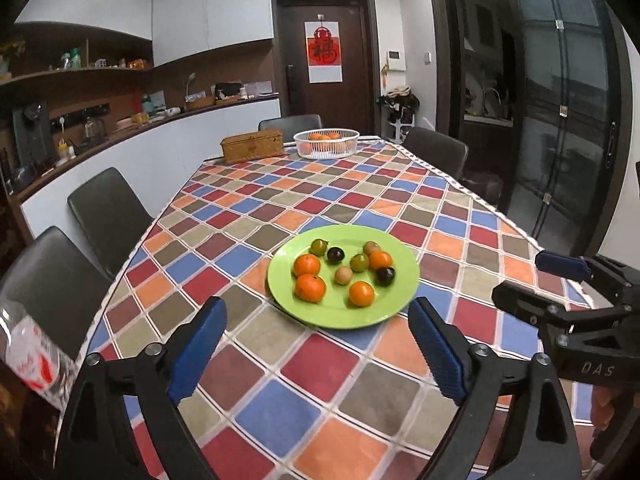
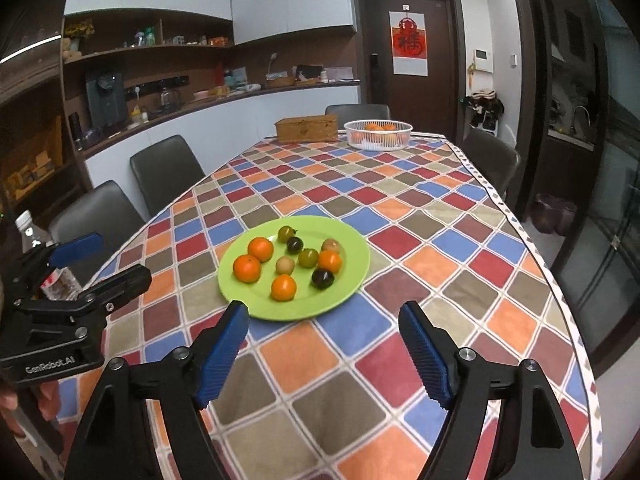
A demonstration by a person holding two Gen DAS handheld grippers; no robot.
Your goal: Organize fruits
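A green plate (image 1: 400, 280) (image 2: 352, 256) lies on the chequered tablecloth and holds several small fruits: orange tangerines (image 1: 310, 288) (image 2: 247, 268), dark plums (image 1: 385, 275) (image 2: 322, 278), green fruits (image 1: 359, 262) (image 2: 308, 257) and tan ones (image 1: 343, 275) (image 2: 285, 265). A white basket (image 1: 326, 143) (image 2: 378, 134) with oranges stands at the table's far end. My left gripper (image 1: 318, 344) is open and empty just short of the plate. My right gripper (image 2: 324, 344) is open and empty, also just short of the plate. Each gripper shows in the other's view, the right (image 1: 532, 280) and the left (image 2: 108, 258).
A woven box (image 1: 253, 145) (image 2: 306, 128) sits beside the basket. A plastic water bottle (image 1: 30, 356) (image 2: 48, 260) stands at the near left. Dark chairs (image 1: 108, 212) (image 2: 166, 172) line the table's left side and far end (image 1: 436, 152). A counter runs along the left wall.
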